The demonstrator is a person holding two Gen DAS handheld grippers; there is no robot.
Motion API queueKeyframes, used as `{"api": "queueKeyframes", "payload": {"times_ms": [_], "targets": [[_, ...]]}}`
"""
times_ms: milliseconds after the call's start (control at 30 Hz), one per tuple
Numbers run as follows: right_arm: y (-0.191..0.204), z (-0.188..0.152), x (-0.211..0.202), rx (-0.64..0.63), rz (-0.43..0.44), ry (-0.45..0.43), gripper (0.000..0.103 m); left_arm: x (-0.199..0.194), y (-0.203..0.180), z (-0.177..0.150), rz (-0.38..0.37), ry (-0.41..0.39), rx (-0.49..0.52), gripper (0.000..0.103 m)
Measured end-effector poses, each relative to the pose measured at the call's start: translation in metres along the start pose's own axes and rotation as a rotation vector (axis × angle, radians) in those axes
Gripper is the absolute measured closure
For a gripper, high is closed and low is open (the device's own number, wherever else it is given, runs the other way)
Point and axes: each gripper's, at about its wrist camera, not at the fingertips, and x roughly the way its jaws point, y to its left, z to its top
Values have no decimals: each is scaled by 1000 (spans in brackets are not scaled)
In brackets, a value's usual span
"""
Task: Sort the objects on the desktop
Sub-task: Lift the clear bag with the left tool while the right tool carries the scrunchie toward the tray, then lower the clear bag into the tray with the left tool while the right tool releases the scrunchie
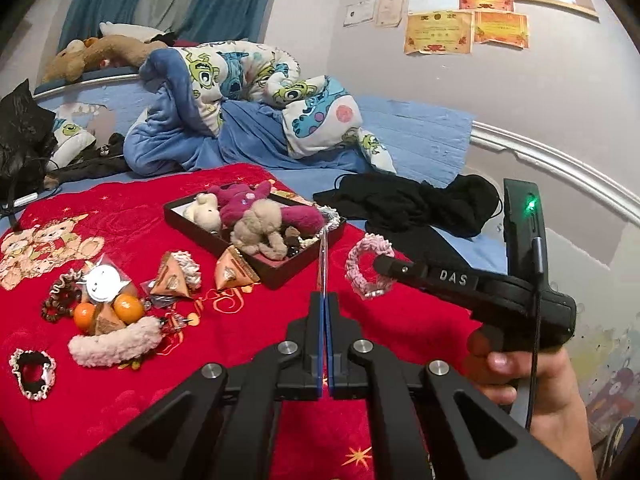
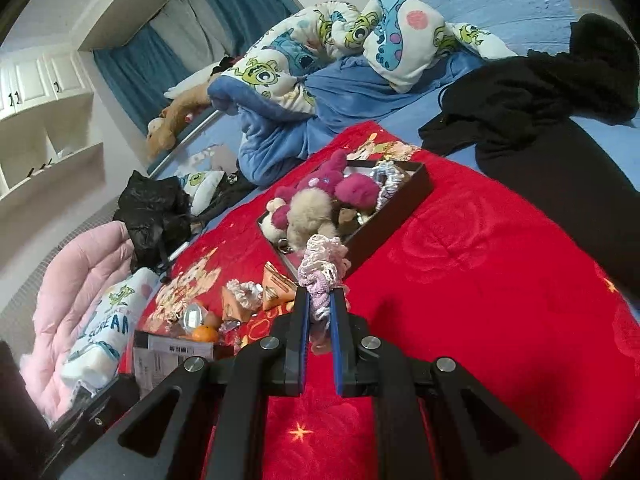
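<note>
- We see a pink-and-white crocheted scrunchie point(image 2: 320, 280) pinched between the blue pads of the right claw point(image 2: 319, 312); the same scrunchie point(image 1: 367, 270) hangs off that claw's tip in the left wrist view, above the red blanket point(image 1: 400, 320) and just to the right of the dark tray point(image 1: 280, 272).
- The right claw point(image 1: 380, 264) is gripped by a hand point(image 1: 532, 376) at the right edge of the left wrist view.
- Our left claw point(image 1: 323, 272) is fully closed, pads pressed together with nothing between them, pointing at the near right corner of the tray.
- The tray point(image 2: 400, 216) sits on the blanket and holds a magenta plush point(image 1: 256, 204), a beige plush point(image 1: 260, 232), a cream plush point(image 1: 204, 208) and a white frilly scrunchie point(image 1: 334, 220) at its right end.
- Left of the tray and in front of it lie orange triangular packets point(image 1: 172, 280), two small oranges point(image 1: 128, 308), a fluffy pink piece point(image 1: 116, 344) and a beaded bracelet point(image 1: 56, 304).
- Farther left of the tray, near the blanket's edge, lies a black scrunchie with a white frill point(image 1: 34, 372).
- Right of the tray and beyond it, black clothing point(image 1: 420, 200) lies on the blue bed sheet point(image 1: 420, 132).
- Behind the tray a cartoon-print quilt point(image 1: 248, 76) is bunched up.
</note>
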Motion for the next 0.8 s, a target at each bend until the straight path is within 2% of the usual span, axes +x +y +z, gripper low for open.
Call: {"api": "queueKeyframes", "payload": {"times_ms": [67,267,567,667,800], "targets": [[-2,-2,-1,-10,1,9,93,6,1,1,-14,15,-17,102],[-1,-5,-3,-31,14,13,93,24,5,3,16,34,-5,102],[9,3,8,-56,56,9,93,52,14,28,69,0,22,102],[12,8,13,-60,41,-18,93,68,19,35,86,7,40,102],[19,18,15,-72,73,-69,93,87,26,42,82,17,44,102]]}}
